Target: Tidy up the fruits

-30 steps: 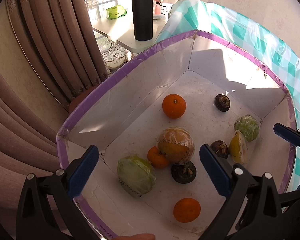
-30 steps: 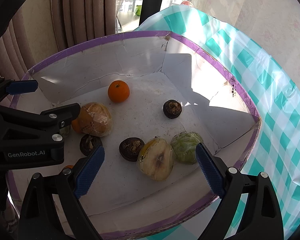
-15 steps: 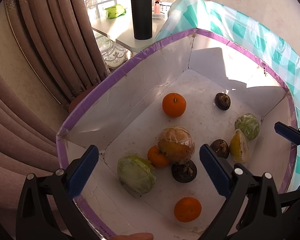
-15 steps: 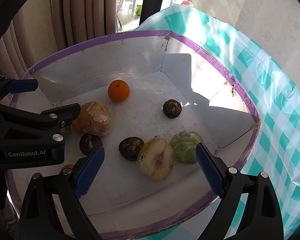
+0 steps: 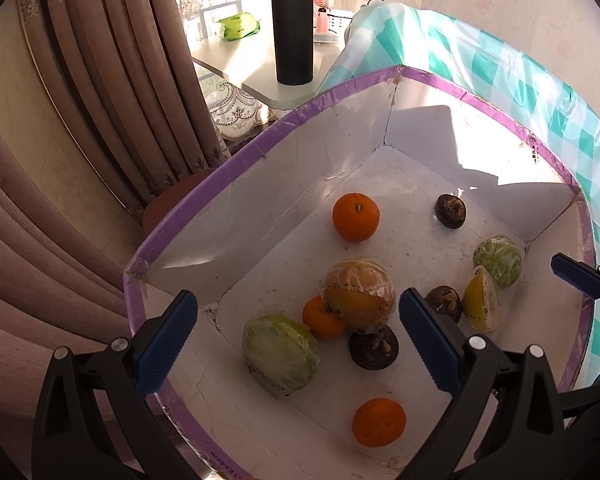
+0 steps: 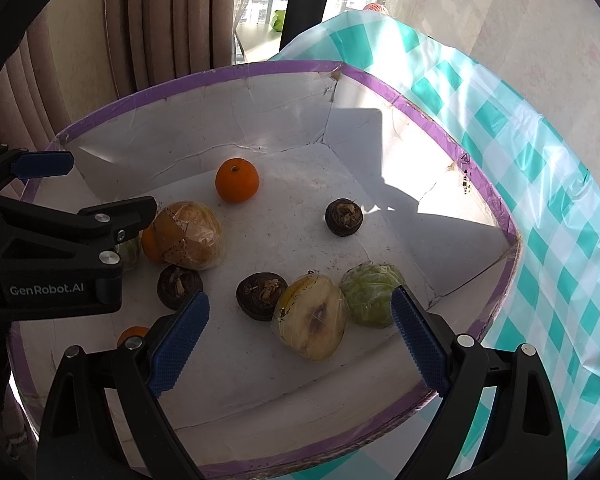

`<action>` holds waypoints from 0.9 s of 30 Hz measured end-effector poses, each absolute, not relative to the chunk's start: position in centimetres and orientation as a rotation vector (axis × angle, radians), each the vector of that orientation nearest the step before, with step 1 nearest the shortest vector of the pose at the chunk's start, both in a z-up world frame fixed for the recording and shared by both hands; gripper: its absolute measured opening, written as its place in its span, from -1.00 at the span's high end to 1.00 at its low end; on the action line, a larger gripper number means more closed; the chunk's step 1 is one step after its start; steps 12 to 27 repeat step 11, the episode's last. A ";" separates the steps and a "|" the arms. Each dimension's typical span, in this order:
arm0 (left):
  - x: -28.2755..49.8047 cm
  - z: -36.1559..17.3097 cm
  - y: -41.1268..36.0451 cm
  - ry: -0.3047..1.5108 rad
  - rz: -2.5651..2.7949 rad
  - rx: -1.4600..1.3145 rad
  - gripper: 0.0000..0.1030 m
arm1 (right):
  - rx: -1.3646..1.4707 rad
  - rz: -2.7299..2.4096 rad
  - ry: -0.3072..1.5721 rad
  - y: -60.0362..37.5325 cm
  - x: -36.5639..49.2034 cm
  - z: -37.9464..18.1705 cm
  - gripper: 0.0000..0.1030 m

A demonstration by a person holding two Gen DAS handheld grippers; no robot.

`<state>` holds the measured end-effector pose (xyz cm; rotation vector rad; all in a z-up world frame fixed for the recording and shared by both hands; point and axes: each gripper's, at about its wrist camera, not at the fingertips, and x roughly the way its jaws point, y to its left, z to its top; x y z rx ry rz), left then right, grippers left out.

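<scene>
A white box (image 5: 260, 216) holds the fruits (image 5: 358, 295), mixed and scattered, kinds unsorted. Both the left gripper (image 5: 296, 340) and right gripper (image 6: 300, 338) hover above, fingers apart and empty, seemingly ready to pick.

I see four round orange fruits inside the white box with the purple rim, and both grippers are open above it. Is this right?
Not quite: the left wrist view shows three round orange fruits, not four, inside the white box with the purple rim. The left gripper and right gripper are open above it.
</scene>
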<state>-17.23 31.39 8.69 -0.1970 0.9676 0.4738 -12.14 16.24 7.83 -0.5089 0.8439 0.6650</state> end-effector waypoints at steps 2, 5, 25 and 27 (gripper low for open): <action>-17.3 8.8 31.6 0.962 0.483 -0.198 -0.95 | -0.509 0.665 0.843 16.3 -12.2 7.8 -0.72; -17.0 8.7 31.5 0.980 0.487 -0.186 -0.95 | -0.514 0.664 0.836 16.3 -12.2 7.8 -0.72; -16.8 8.6 32.0 1.008 0.495 -0.210 -0.96 | -0.510 0.681 0.821 16.3 -12.3 7.8 -0.76; -16.8 8.6 32.0 1.008 0.495 -0.210 -0.96 | -0.510 0.681 0.821 16.3 -12.3 7.8 -0.76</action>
